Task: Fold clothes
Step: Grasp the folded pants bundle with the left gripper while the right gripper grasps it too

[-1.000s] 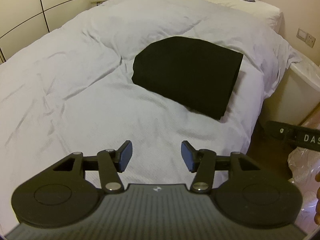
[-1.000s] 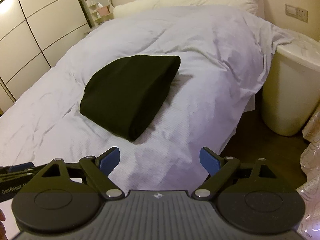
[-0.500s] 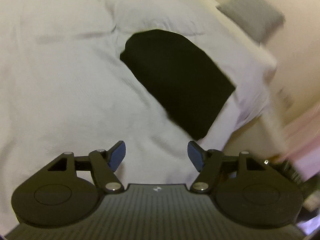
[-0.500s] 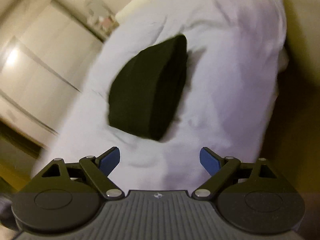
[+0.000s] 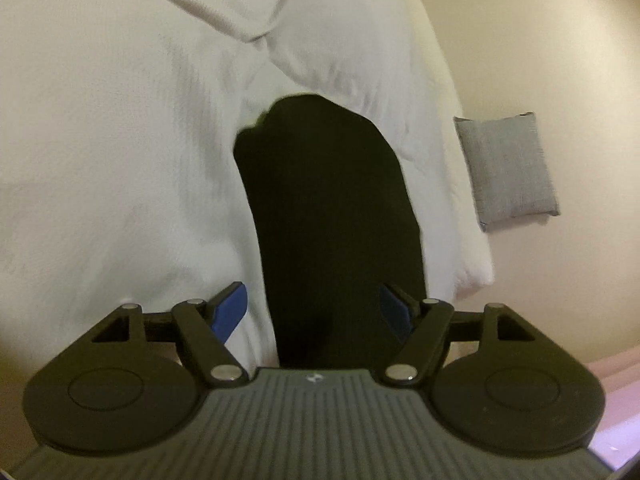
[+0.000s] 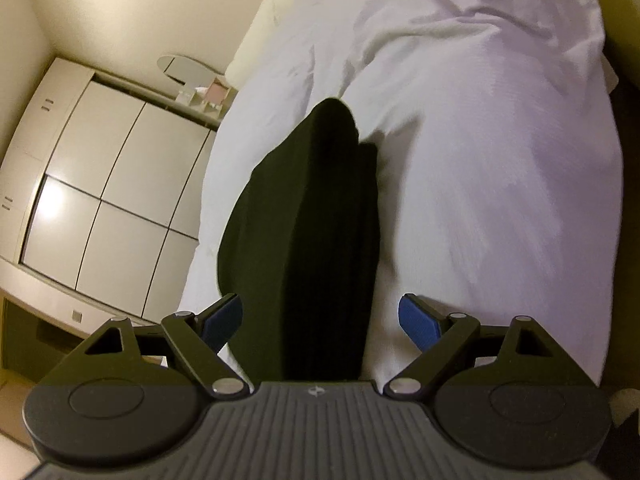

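A folded black garment (image 5: 328, 208) lies on the white duvet (image 5: 120, 140) of a bed. My left gripper (image 5: 314, 312) is low at the garment's near end. Its jaws are opening, and the cloth runs between them with the blue pads (image 5: 232, 312) not pressing on it. In the right wrist view the same black garment (image 6: 308, 220) shows stacked layers along one edge. My right gripper (image 6: 320, 322) stands wide open astride its near end, and the pads (image 6: 418, 326) are clear of the cloth. Both views are rolled to one side.
A grey pillow (image 5: 506, 168) rests against the wall at the head of the bed. White wardrobe doors (image 6: 100, 200) and an oval mirror (image 6: 184, 68) with small items on a shelf stand beyond the bed's far side. The white duvet (image 6: 480, 160) is rumpled around the garment.
Both grippers have dropped toward the bed and rolled, so the black garment now reaches in between each pair of fingers. The left jaws have spread wider.
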A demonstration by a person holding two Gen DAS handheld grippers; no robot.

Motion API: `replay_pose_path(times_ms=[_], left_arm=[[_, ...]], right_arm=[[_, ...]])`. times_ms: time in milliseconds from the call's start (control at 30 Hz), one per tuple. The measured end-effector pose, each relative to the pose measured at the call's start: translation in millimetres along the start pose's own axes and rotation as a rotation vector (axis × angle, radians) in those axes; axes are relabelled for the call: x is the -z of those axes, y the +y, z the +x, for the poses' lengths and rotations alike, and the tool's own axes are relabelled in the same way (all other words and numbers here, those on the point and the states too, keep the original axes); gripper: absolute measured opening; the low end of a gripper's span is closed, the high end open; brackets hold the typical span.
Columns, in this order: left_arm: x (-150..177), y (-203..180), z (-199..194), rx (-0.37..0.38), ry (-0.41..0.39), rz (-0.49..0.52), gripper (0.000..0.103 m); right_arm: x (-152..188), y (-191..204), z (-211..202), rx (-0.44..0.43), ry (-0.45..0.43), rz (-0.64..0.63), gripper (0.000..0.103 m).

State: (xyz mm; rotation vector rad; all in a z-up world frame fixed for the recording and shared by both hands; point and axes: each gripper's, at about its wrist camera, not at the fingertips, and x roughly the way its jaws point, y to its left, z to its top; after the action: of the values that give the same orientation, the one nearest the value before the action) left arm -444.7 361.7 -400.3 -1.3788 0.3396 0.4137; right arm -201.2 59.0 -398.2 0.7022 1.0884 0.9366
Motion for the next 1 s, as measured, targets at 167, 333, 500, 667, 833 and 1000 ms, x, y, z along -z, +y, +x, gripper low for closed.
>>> replay_pose_path(times_ms=[167,333,500,667,833,1000], left_arm=[[-5.8,-14.7,-2.9,0.058,-0.022,0.017,0.068],[-4.2,-2.3,8.8,-0.036,-0.021,0.036,0.064],[-8.3,10.0,19.2,0.039,-0.048,-0.021,0.064],[-16.2,5.0,39.9,0.079,-0.041,-0.034,0.069],[-8.5,-6.5,47.7,0.006,-0.044,0.101,0.057],[-8.1,2.2,44.2,0.019,-0.043,0.085,0.046]], right_arm=[[-14.3,-8.4,20.3,-0.010,-0.003,0.022,0.088],[-15.2,-23.5,27.8,-0.042,-0.015,0.087,0.088],[-18.2,-28.9,35.5,-0.062,-0.020,0.101,0.088],[-24.2,-30.5,44.4,-0.088,-0.047,0.113,0.088],[-32.0,-28.1,61.6,-0.065,-0.059,0.100,0.081],[-37.0,-19.2,81.2,-0.066,-0.052,0.041,0.067]])
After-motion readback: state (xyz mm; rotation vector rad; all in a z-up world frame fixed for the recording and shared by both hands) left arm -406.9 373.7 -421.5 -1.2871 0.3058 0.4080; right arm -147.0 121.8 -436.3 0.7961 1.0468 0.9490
